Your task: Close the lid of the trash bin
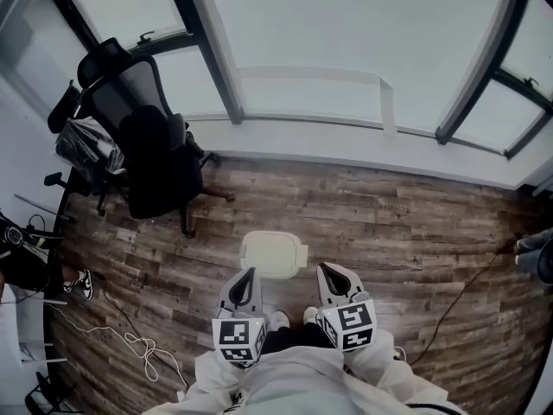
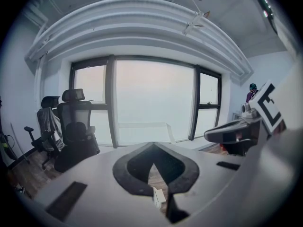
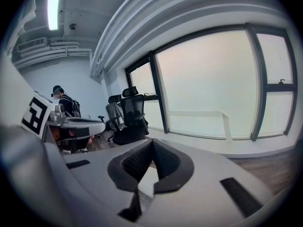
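The left tongs [image 1: 250, 273] and right tongs [image 1: 325, 270] are hovering shut and empty, tips meeting. The white trash bin [image 1: 272, 253] is standing on the wooden floor [image 1: 389, 232] at twelve o'clock, just beyond them. Pressing its lid down evenly with the closed tips is looking wiser than pinching.

Wood-plank floor [image 1: 389, 223] — on it the white trash bin [image 1: 273, 254], a black office chair [image 1: 151, 141], a loose white cable [image 1: 130, 340].
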Demonstrator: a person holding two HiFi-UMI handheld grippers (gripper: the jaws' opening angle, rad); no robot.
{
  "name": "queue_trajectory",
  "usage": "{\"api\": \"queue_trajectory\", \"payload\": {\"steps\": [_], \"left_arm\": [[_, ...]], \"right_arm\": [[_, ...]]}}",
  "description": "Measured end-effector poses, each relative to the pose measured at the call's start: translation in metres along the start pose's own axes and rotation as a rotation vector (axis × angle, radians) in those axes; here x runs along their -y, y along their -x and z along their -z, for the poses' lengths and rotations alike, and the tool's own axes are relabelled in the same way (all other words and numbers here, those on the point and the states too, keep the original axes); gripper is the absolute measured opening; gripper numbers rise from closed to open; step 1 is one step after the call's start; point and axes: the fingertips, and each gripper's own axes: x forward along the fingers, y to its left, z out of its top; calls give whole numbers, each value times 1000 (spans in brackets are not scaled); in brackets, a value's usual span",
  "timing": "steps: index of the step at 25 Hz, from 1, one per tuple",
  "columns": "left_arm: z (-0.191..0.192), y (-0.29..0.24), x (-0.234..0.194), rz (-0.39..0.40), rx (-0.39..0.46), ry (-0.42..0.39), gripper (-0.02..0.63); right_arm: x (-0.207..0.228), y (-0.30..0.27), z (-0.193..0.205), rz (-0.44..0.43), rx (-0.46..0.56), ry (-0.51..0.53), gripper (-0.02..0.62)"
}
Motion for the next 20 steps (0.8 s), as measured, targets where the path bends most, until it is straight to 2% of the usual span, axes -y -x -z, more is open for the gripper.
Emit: {"api": "queue_trajectory", "payload": {"steps": [20], "left_arm": [[9, -3, -26, -66, -41, -12, 5]], "right_arm": [[14, -28, 10, -29, -25, -3, 23]]}}
